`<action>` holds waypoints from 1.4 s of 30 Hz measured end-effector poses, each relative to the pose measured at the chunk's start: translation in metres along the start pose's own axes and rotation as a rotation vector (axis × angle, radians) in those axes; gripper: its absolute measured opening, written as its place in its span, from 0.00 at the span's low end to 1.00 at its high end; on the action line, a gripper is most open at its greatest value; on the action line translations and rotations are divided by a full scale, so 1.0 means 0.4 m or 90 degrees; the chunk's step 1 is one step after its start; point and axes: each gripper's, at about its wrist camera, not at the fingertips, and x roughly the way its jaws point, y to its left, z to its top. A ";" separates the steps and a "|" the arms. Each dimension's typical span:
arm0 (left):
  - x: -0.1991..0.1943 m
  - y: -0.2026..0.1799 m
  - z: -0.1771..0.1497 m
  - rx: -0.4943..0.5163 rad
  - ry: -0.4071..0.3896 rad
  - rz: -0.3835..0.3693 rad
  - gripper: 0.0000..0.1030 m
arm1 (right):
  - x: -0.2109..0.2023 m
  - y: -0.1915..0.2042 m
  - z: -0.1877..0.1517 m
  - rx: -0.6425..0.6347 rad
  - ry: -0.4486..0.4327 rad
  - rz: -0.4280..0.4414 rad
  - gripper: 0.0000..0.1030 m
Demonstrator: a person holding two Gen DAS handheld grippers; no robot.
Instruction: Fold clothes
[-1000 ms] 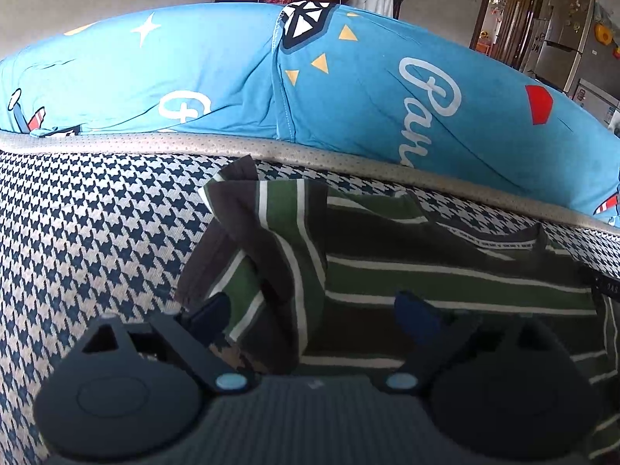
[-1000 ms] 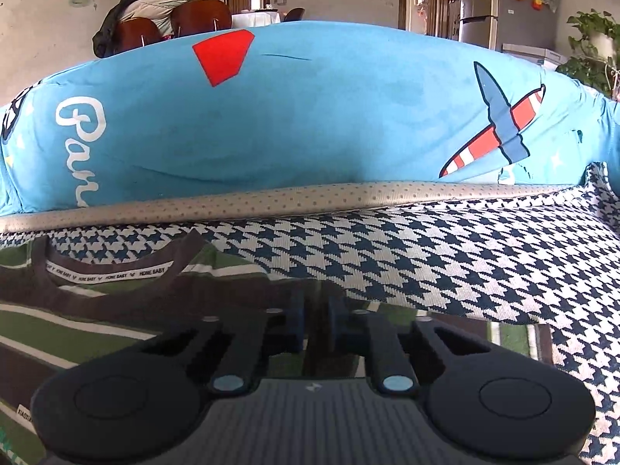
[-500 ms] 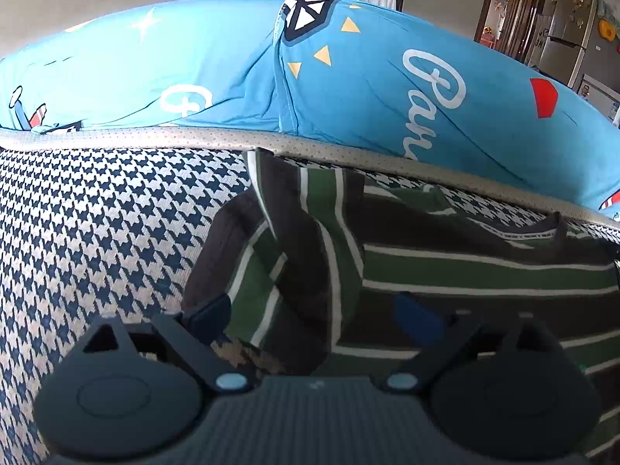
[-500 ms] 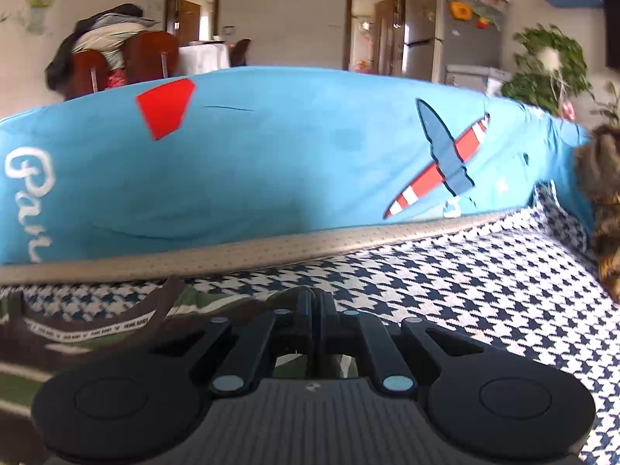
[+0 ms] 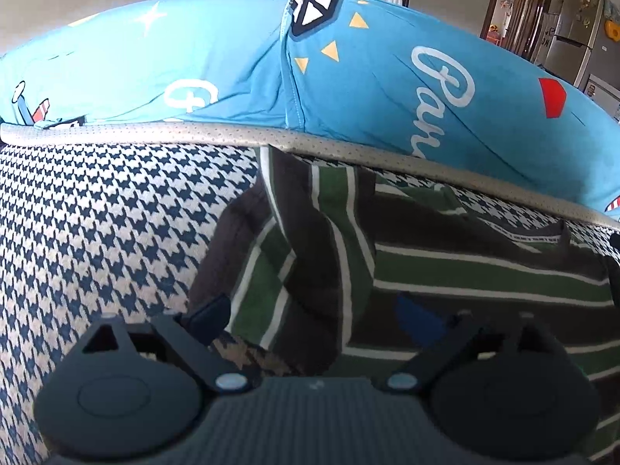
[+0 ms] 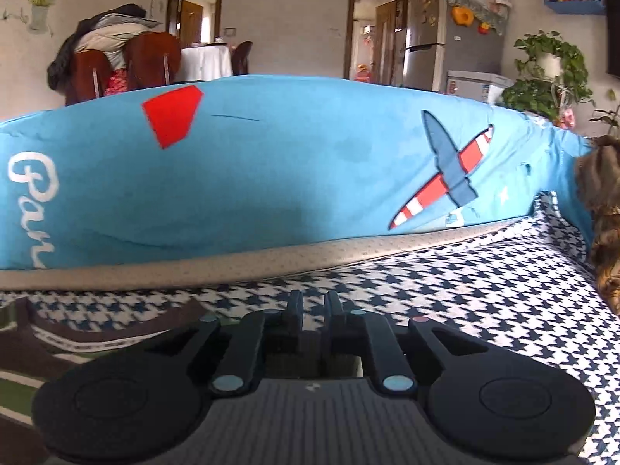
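Sleeve-folding step: left gripper [image 5: 314, 316] gapes wide over the shirt [image 5: 445, 271]; right gripper [image 6: 312, 308] is opening, nothing visibly between. Next, regrip an edge.

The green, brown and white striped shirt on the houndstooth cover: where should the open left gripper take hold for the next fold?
Probably the raised, doubled-over fold of the striped shirt, where the sleeve side lies flipped across the body. It stands proud of the houndstooth cover, so the left gripper, jaws wide, could close on it from the near, bare-cover side.
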 end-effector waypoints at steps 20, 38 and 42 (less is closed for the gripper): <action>0.051 0.111 0.032 -0.069 0.013 0.088 0.95 | -0.037 0.208 -0.006 -0.051 0.032 0.246 0.18; 0.084 0.127 0.021 -0.083 0.048 0.111 0.97 | 0.018 0.431 -0.031 -0.098 0.025 0.349 0.28; 0.092 0.129 0.020 -0.086 0.054 0.115 0.97 | 0.030 0.448 -0.047 -0.115 0.014 0.339 0.28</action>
